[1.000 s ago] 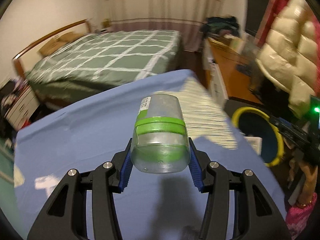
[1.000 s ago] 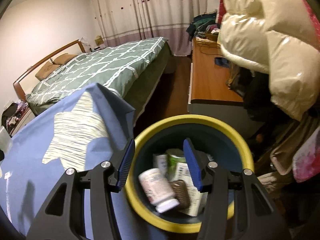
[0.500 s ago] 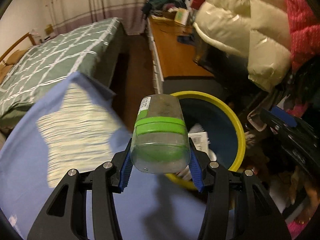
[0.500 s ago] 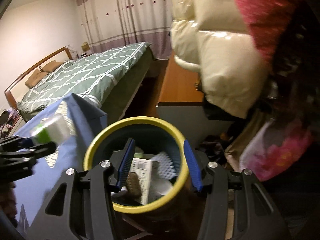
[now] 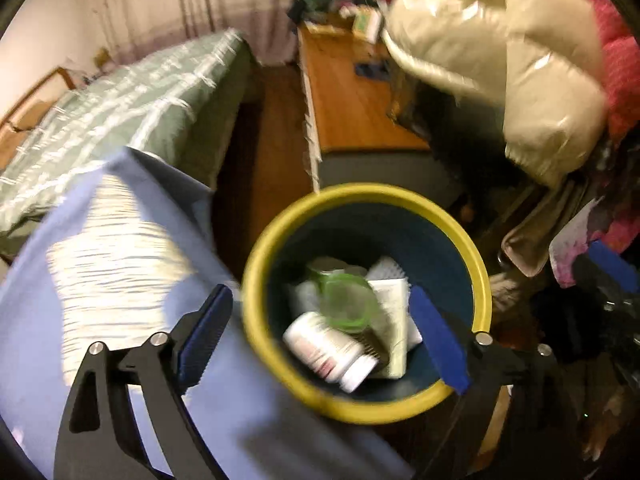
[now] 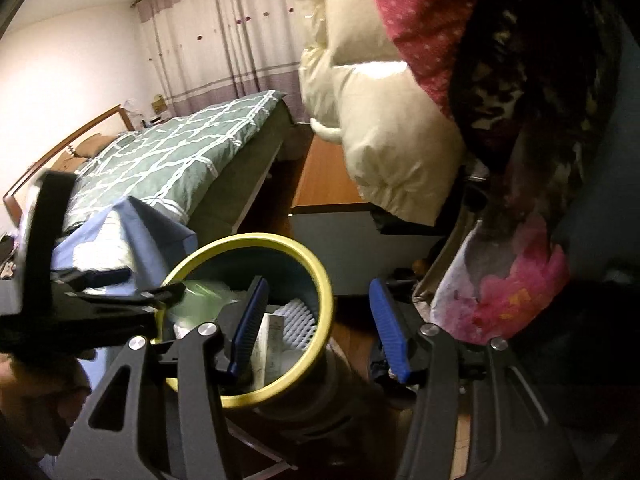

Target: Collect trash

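A clear plastic cup with a green band lies loose inside the dark blue bin with a yellow rim, on top of a white bottle and papers. My left gripper hovers over the bin with its jaws opening wide and touching nothing. The right wrist view shows the left gripper at the bin's left edge, with the cup a green blur below it. My right gripper hangs over the bin's near right rim, its jaws opening a little and holding nothing.
A blue cloth with a white star covers the surface left of the bin. Behind are a bed with a green checked cover and a wooden desk. A cream puffer jacket and pink clothes hang close on the right.
The left gripper carried the cup from above the blue cloth to over the bin, then opened; the cup dropped in. The right gripper drifted right of the bin.
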